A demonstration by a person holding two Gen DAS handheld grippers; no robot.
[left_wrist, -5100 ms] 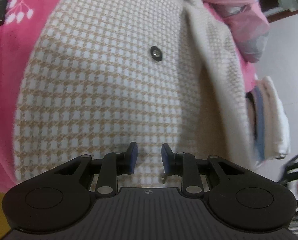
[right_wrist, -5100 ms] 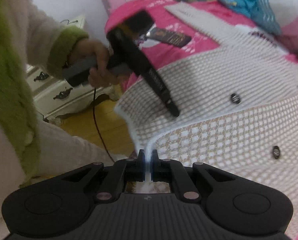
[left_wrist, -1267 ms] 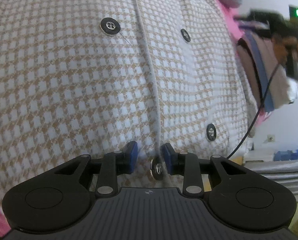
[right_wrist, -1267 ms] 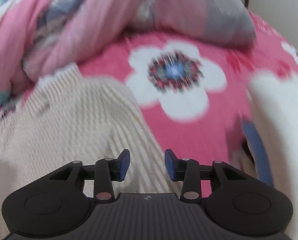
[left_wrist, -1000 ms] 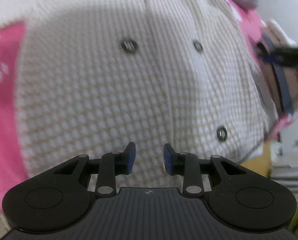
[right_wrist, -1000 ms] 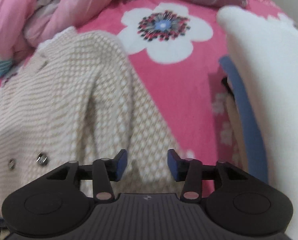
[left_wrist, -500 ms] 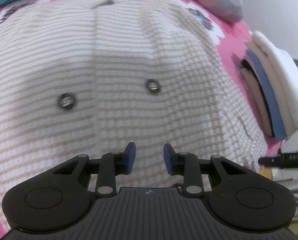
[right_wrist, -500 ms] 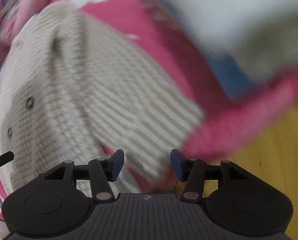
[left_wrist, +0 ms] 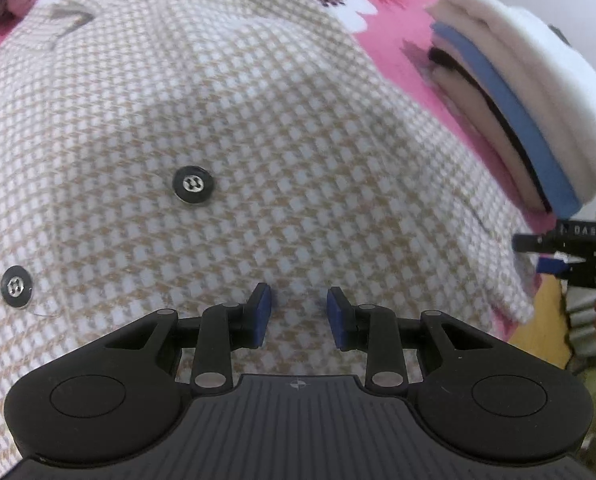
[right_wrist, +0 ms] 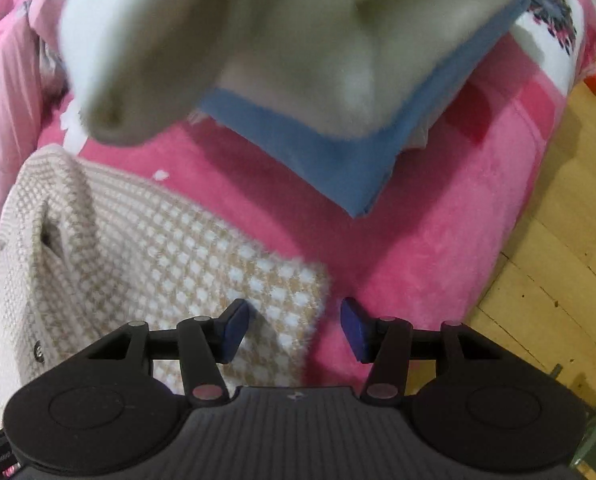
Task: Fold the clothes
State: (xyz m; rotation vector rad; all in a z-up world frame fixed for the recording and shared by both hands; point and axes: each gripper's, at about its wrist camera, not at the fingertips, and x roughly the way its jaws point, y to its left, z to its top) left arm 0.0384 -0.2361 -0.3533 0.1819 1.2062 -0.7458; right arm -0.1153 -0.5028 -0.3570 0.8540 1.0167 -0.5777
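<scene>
1. The houndstooth jacket (left_wrist: 298,128) was seen spread across the pink bed (right_wrist: 438,240), its hem corner close to the bed's near edge and not yet folded over.
2. A stack of folded clothes (left_wrist: 538,92) was seen by the bed's right edge, just beside the jacket; that much of the task was judged done.
3. The left gripper (left_wrist: 298,312) was held low over the jacket's front, near the black buttons (left_wrist: 193,185), with the jaws narrowly parted and nothing pinched between them.
4. The right gripper (right_wrist: 294,326) was poised at the jacket's hem corner, jaws moderately wide; the cloth edge lay between the pads, but no clamp was seen.
5. The folding of this jacket was judged barely begun: the grasp, the fold-over and the stacking were left.
</scene>
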